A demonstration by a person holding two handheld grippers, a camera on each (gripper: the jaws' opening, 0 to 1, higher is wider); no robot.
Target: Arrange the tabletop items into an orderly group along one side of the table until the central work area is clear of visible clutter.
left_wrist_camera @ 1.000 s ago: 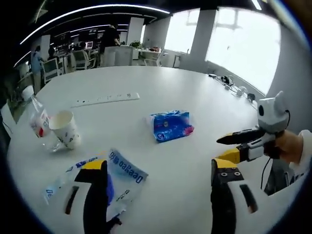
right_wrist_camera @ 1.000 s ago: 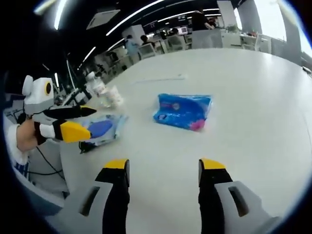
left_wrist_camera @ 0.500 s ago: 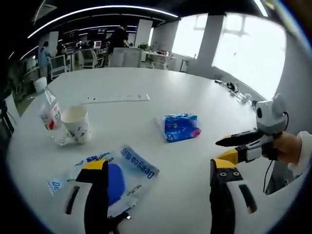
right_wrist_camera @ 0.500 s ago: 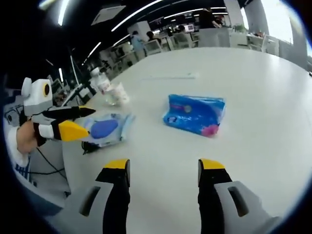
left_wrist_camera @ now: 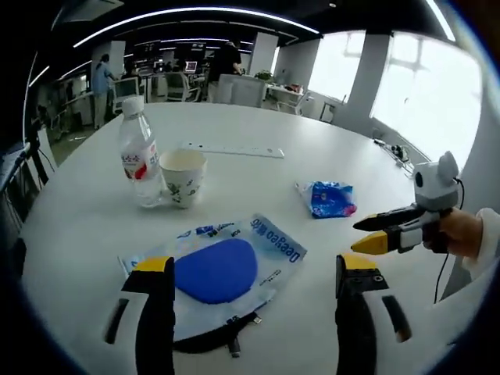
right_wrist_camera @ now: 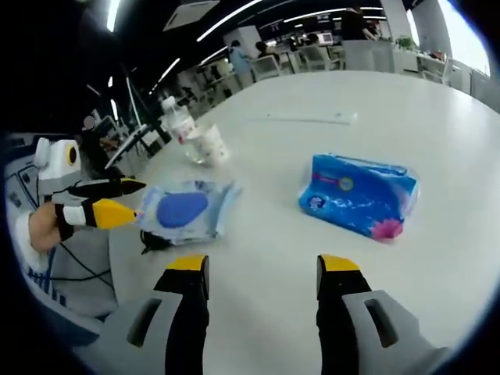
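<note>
On the white round table (left_wrist_camera: 250,164) lie a clear pouch with a blue pad inside (left_wrist_camera: 219,269), a blue tissue pack (left_wrist_camera: 330,198), a paper cup (left_wrist_camera: 182,176) and a water bottle (left_wrist_camera: 137,160) standing side by side. My left gripper (left_wrist_camera: 248,312) is open just short of the pouch, nothing between its fingers. My right gripper (right_wrist_camera: 258,301) is open over bare table, with the tissue pack (right_wrist_camera: 359,195) ahead to the right and the pouch (right_wrist_camera: 187,209) ahead to the left. Each gripper shows in the other's view: right gripper (left_wrist_camera: 391,228), left gripper (right_wrist_camera: 101,205).
A white power strip (left_wrist_camera: 234,149) lies beyond the cup. A black cable end (left_wrist_camera: 226,342) sticks out under the pouch. Cables and small gear (left_wrist_camera: 391,148) sit at the table's far right edge. Office desks, chairs and people stand in the background.
Both cameras moved: the left view swung so the pouch, cup and bottle sit more central; the right view closed in on the tissue pack. No item was moved.
</note>
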